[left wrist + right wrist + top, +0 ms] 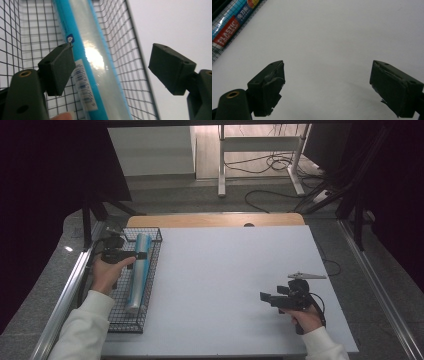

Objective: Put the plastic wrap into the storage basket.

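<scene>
One roll [139, 270] of plastic wrap lies in the wire basket [150, 285] at the left of the high view, its long axis running from lower frame to upper frame. Left gripper [142, 255] hovers over it, fingers [58, 68] spread, one over each side, not touching. Its lower end is cut off in the left gripper view. Right gripper [265, 296] sits lower right above the white tabletop [225, 270], fingers [268, 83] spread, empty.

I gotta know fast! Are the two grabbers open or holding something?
Left gripper: open, over the plastic wrap roll, not gripping it.
Right gripper: open, holding nothing.
</scene>
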